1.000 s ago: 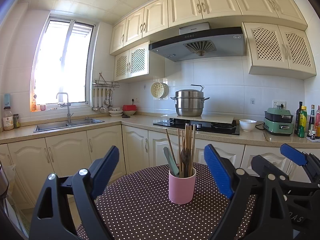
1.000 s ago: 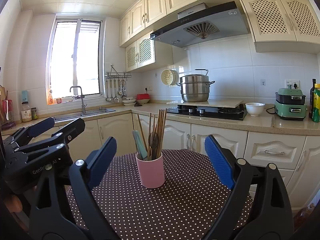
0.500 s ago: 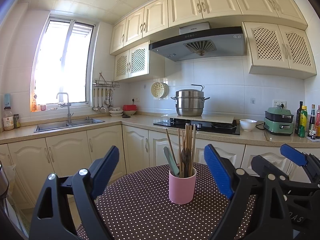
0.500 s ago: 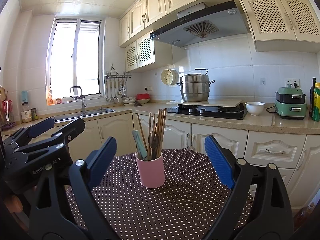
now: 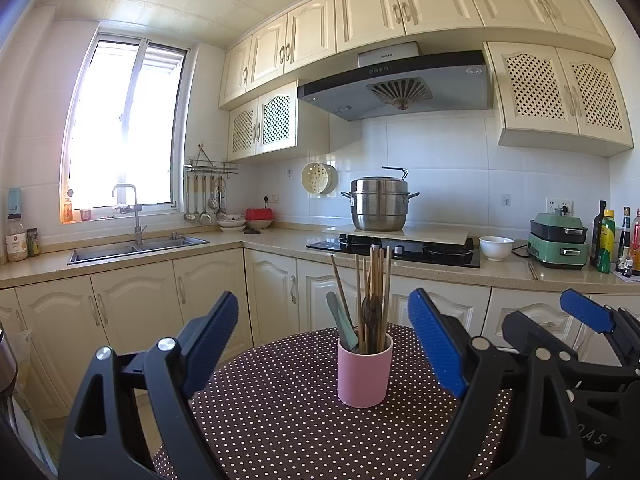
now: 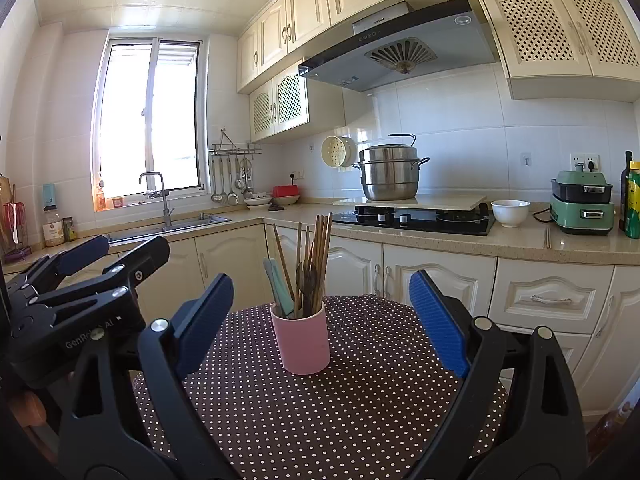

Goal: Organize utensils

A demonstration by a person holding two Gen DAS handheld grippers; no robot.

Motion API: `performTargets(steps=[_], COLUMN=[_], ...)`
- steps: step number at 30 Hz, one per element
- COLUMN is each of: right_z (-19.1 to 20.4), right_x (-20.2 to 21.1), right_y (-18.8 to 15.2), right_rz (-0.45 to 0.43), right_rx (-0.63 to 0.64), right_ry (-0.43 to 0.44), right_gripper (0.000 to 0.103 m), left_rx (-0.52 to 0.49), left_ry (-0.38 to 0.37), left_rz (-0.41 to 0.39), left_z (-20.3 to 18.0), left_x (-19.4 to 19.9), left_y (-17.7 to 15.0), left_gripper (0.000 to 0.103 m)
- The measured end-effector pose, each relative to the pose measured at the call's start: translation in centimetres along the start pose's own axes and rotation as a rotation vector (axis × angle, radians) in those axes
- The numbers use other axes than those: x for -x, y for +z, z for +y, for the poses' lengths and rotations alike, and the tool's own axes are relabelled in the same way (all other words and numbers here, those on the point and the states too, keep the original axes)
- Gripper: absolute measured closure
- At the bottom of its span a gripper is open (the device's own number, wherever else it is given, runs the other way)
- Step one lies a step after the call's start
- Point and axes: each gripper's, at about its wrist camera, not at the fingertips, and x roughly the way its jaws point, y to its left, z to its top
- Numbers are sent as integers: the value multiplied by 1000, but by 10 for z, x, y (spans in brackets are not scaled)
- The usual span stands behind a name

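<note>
Hovering wide open and empty, left gripper (image 5: 324, 344) and right gripper (image 6: 320, 320), both facing pink cup (image 5: 364, 374) standing at lower centre frame on dotted tablecloth (image 6: 360, 408), holding upright chopsticks (image 6: 320, 256).

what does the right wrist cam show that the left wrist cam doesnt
Only the right wrist view shows the red utensils hanging at the far left edge. Only the left wrist view shows the row of extra bottles at the counter's right end. Both share the pink cup of chopsticks on the dotted tablecloth, the steel pot, the white bowl, and both grippers, left and right, open.
</note>
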Motion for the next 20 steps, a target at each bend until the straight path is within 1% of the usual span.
performTargets(steps=[11,20], right_z=[0,-2], right_x=[-5,-16], right_y=[-3,-6], right_rz=[10,34], right_rx=[-9,-17], right_ry=[1,6], right_gripper=[15,15], left_rx=[0,8], left_ry=[-4,-12], left_rz=[11,43], left_z=[-2,-1], left_x=[-7,-18], left_y=[-2,-7], left_gripper=[18,18])
